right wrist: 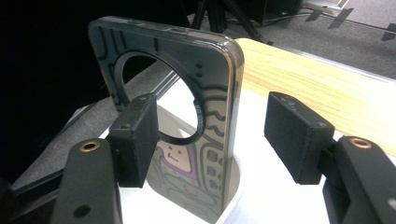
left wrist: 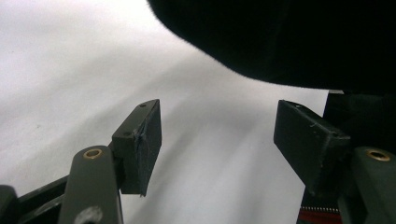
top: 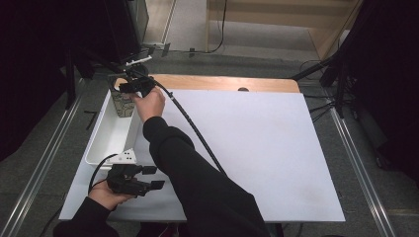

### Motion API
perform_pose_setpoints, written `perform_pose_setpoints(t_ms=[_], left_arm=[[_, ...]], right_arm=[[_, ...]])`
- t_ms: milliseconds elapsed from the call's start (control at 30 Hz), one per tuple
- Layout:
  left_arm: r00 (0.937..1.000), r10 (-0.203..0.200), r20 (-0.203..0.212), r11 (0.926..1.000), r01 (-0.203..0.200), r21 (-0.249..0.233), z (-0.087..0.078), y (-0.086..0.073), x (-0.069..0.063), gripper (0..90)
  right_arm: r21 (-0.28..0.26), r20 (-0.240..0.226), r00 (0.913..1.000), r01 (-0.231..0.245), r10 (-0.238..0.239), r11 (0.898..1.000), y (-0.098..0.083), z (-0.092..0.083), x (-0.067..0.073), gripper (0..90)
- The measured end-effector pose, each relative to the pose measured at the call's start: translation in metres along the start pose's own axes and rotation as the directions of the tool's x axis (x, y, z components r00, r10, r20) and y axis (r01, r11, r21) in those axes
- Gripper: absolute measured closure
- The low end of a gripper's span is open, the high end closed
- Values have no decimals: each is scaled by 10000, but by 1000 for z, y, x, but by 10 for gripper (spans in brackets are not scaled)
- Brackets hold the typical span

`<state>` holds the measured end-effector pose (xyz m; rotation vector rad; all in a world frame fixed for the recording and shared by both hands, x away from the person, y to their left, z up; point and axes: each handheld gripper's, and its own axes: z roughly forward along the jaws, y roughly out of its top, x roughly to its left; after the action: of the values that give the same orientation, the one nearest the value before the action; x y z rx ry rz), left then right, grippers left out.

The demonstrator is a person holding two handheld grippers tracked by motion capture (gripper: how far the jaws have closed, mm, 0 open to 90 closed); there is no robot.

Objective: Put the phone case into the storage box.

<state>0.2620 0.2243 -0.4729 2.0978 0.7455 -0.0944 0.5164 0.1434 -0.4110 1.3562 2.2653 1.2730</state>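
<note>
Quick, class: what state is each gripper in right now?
Left gripper: open, nothing between its jaws, over the white table.
Right gripper: open, its pads off the phone case standing between them in the white bin.

- A phone case (right wrist: 187, 121) is seen standing up on its end, with its top edge up high.
- It is made of see-through plastic with rounded corners.
- A big black ring is set in its upper half, and things behind can be seen through the ring.
- Black line drawings are printed all over it, and a small cartoon face on a pale shape is drawn below the ring.
- It is placed at the far end of a white bin (top: 101, 143), by the far left corner of the table.
- In the high view, the case (top: 122, 104) is seen leaning against the end of the bin.
</note>
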Motion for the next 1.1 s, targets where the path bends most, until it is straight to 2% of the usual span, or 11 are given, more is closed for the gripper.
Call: perform_pose_setpoints(t_ms=[733,1000,1100], left_arm=[[10000,-18,-93,10000,18,28,0,0,1,321],[9999,-39,-129,10000,40,56,0,0,2,321],[9999,-48,-148,10000,49,54,0,0,2,321]], right_arm=[[-12,-306,9993,-207,207,9998,-11,-31,-12,312],[-17,-644,9979,-2,0,10000,-17,-44,-15,312],[-25,-930,9957,-32,29,10000,-20,-49,-17,309]])
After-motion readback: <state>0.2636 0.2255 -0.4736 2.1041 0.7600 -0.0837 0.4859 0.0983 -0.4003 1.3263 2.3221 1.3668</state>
